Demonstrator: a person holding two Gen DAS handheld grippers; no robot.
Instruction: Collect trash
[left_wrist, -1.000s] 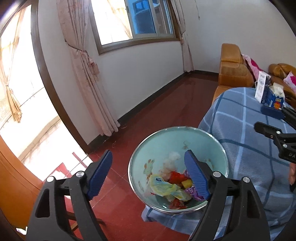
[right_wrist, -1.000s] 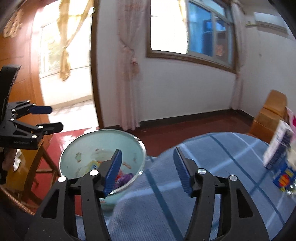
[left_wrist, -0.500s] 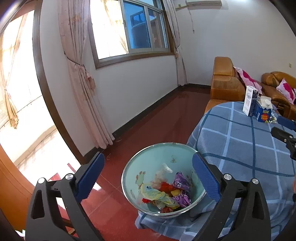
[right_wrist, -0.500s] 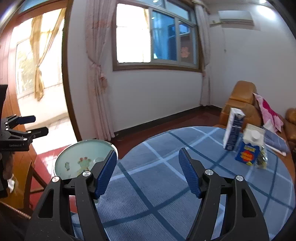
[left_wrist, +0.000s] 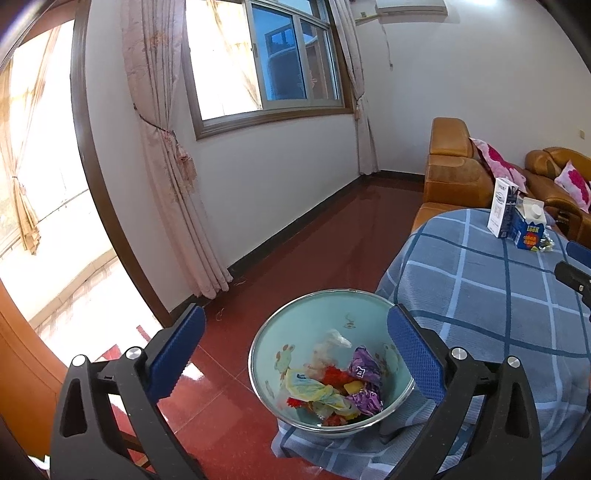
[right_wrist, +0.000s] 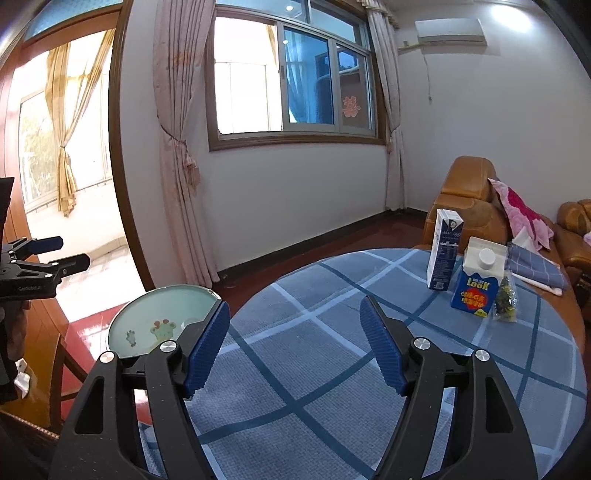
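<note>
Left wrist view: While the left claw (left_wrist: 295, 354) hangs spread wide with nothing between its blue pads, a pale green bowl (left_wrist: 295, 328) sits below it at the near edge of the counter (left_wrist: 491, 295).
Trash: crumpled wrappers (left_wrist: 336, 387) — purple, red, yellow — lie heaped inside the bowl.
Counter cover: a blue checked cloth, hanging over the rim under the bowl.
Far end: a tall white carton (left_wrist: 501, 208) and a blue carton (left_wrist: 529, 227) stand just beside each other.
Beyond: a brown sofa (left_wrist: 454, 173) with pink cushions, on a red floor (left_wrist: 314, 240).

Right wrist view: the right claw (right_wrist: 295, 347) is released too, empty, above the checked counter (right_wrist: 295, 369).
Bowl (right_wrist: 155, 314): at the left edge, partly behind the left pad — its contents hidden here.
Cartons: white carton (right_wrist: 445, 254) and blue carton (right_wrist: 476, 284) at the far right, a small clear packet (right_wrist: 505, 301) just beside the blue one.
Left claw (right_wrist: 48, 254): visible at far left, apart from the bowl.
</note>
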